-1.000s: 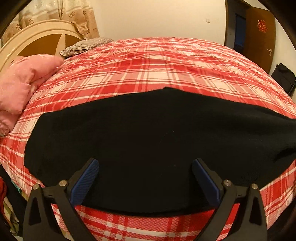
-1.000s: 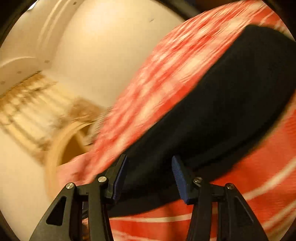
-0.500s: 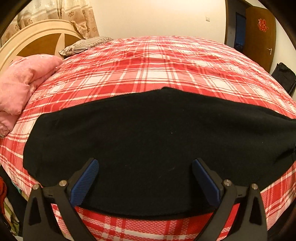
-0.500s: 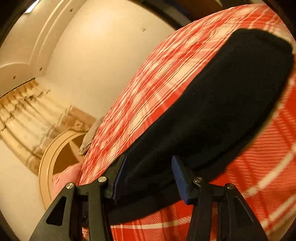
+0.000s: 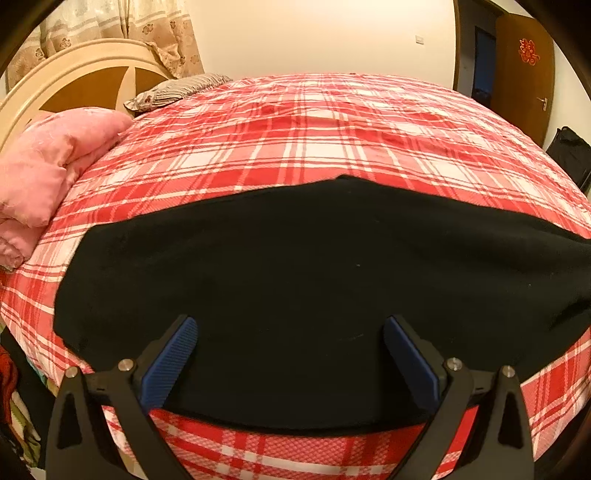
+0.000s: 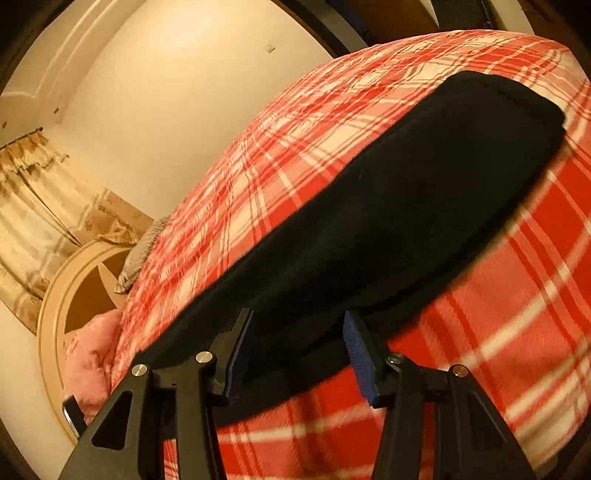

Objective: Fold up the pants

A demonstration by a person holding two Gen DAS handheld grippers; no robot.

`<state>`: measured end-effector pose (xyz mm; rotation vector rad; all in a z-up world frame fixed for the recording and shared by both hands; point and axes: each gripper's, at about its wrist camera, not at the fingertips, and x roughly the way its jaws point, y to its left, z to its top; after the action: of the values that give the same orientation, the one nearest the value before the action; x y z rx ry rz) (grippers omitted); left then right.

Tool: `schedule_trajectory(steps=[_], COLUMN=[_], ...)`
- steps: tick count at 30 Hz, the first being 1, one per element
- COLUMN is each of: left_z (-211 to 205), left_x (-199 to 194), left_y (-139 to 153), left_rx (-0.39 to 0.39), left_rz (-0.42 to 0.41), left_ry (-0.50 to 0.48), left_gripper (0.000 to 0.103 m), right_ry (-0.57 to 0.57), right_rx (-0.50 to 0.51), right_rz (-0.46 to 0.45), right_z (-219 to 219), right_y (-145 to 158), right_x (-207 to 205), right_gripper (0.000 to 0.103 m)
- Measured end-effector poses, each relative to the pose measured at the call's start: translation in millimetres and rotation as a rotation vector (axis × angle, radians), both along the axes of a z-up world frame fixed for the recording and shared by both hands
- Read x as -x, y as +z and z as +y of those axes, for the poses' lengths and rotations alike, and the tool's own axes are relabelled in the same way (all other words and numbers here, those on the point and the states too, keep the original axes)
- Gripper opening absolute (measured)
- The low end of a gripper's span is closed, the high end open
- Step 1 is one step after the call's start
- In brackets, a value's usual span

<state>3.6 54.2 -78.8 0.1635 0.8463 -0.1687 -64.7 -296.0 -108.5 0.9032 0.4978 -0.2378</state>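
Lying flat across the near part of the bed, the black pants are spread out as 1 long dark band on the red and white plaid sheet, running left to right in the left wrist view, with the near edge just short of the mattress edge. They look like they're already doubled over, since it's a single strip with no separate legs showing, though honestly the fabric is so dark I can't pick out seams or a waistband.

Left gripper hangs above the near edge of the pants with its 2 blue pads spread wide, nothing pinched between them. Right gripper is tilted over 1 end of the strip, looking along its length, jaws about half apart. The pant edge sits in the gap between them, but the pads aren't pressing on it as far as I can see, so it's not holding anything.

Other stuff: a pink quilt bunched up at the left by the cream and brown headboard, a striped pillow at the far corner, floral curtains behind, and a brown door on the right wall.
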Motion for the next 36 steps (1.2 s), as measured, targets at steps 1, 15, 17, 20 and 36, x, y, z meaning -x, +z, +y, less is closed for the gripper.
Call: schedule_trajectory(steps=[1, 15, 17, 20, 36], left_z=[2, 6, 6, 5, 7], left_x=[-1, -4, -4, -5, -4], left_y=[-1, -3, -3, -3, -2], left_rx=[0.006, 0.031, 0.026, 0.018, 0.014], left_rz=[0.002, 0.027, 0.027, 0.027, 0.026], left_ry=[0.008, 0.02, 0.019, 0.018, 0.016], left_gripper=[0.103, 0.103, 0.103, 0.103, 0.103], right_ry=[-0.012, 0.311, 0.207, 0.181, 0.489], right_rx=[-0.052, -0.08, -0.099, -0.197, -0.298], right_rz=[-0.048, -0.206, -0.228, -0.229, -0.259], right_z=[-7, 28, 15, 8, 74], right_y=[-4, -3, -5, -21, -24], right_x=[-1, -36, -26, -19, -77], right_gripper=[0.051, 0.053, 0.053, 0.053, 0.053])
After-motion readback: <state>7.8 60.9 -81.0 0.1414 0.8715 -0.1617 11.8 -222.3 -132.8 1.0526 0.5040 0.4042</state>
